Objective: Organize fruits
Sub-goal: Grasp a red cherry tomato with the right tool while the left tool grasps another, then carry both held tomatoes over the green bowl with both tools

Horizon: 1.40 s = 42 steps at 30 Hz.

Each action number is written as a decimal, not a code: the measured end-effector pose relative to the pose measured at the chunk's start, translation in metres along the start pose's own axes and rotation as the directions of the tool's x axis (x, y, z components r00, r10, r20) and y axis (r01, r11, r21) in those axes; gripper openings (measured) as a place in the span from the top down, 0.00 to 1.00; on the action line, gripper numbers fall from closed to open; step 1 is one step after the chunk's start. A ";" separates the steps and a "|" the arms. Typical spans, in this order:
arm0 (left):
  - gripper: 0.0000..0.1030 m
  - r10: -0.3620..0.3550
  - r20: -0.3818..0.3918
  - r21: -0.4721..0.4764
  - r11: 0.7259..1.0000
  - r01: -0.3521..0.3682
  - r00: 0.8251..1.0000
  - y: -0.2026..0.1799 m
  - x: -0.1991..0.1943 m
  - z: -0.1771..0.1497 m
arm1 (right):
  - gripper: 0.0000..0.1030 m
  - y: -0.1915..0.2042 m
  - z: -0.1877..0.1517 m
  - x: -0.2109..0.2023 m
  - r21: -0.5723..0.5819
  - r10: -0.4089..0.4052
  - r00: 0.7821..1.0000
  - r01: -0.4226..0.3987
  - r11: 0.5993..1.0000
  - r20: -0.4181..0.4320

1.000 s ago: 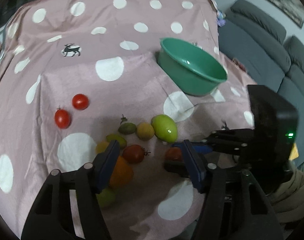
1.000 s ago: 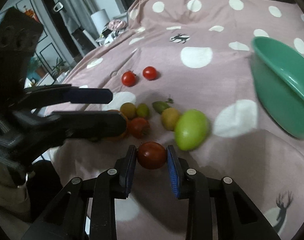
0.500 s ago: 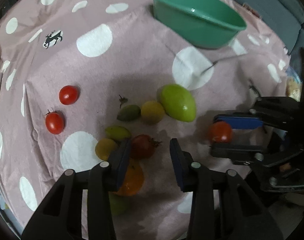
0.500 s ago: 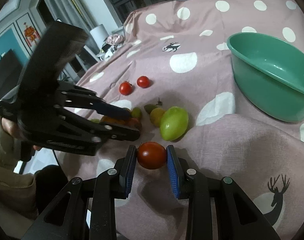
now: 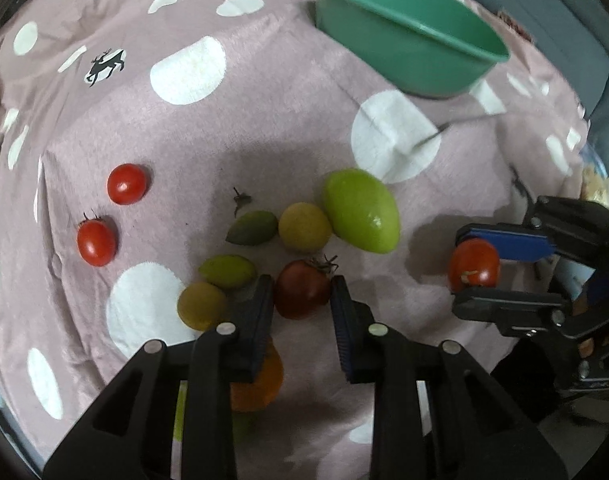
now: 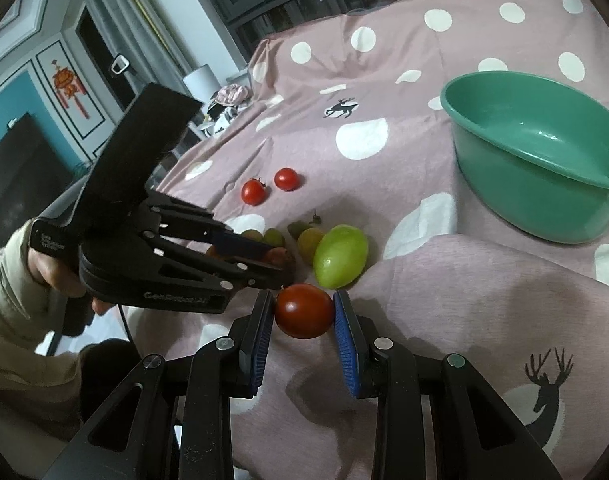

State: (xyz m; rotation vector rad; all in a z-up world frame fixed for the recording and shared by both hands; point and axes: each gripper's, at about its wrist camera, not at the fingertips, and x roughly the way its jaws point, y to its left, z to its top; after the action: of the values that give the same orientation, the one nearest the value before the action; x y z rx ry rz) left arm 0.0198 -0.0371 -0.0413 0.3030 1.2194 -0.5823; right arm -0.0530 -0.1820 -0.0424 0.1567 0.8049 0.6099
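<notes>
The left tool (image 5: 302,300) is clamped on a dark red tomato (image 5: 302,294) with a dried green calyx, both pads pressed on its sides, the fruit at the pink polka-dot cloth (image 5: 264,120) within the fruit cluster. The right tool (image 6: 303,312) pinches a glossy red tomato (image 6: 303,311), round and smooth, held clear above the cloth. Beside the dark tomato lie a large green mango (image 5: 360,216), a yellow round fruit (image 5: 304,227), a small pointed green fruit (image 5: 251,227), another green fruit (image 5: 227,271), a yellow-green fruit (image 5: 200,306) and an orange fruit (image 5: 260,384) partly hidden under the left tool. Two small red tomatoes (image 5: 126,184) lie apart to the left. A green bowl (image 6: 484,132) stands well apart from the cluster, upright
</notes>
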 end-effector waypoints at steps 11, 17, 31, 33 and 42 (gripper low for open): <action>0.73 -0.109 0.182 -0.099 0.987 0.128 0.977 -0.005 -0.038 -0.001 | 0.68 0.003 0.009 -0.012 -0.018 -0.029 0.999 0.029 0.999 0.040; 0.73 -0.114 0.240 -0.088 0.986 0.139 0.964 -0.019 -0.047 0.018 | 0.68 -0.001 0.015 -0.027 -0.018 -0.055 0.995 0.056 0.998 0.087; 0.73 -0.121 0.329 -0.023 0.990 0.136 0.937 -0.041 -0.061 0.055 | 0.68 -0.028 0.038 -0.068 0.029 -0.160 0.964 0.157 0.987 0.211; 0.73 -0.127 0.340 -0.013 0.990 0.140 0.932 -0.045 -0.063 0.062 | 0.68 -0.032 0.041 -0.072 0.034 -0.173 0.959 0.170 0.985 0.225; 0.73 -0.142 0.389 0.047 0.990 0.134 0.910 -0.062 -0.065 0.091 | 0.68 -0.053 0.055 -0.085 0.074 -0.238 0.930 0.227 0.971 0.281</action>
State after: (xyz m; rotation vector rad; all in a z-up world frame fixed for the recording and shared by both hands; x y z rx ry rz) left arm 0.0415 -0.1185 0.0550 0.1065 0.8503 -0.7390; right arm -0.0349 -0.2681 0.0302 0.1791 0.5417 0.3356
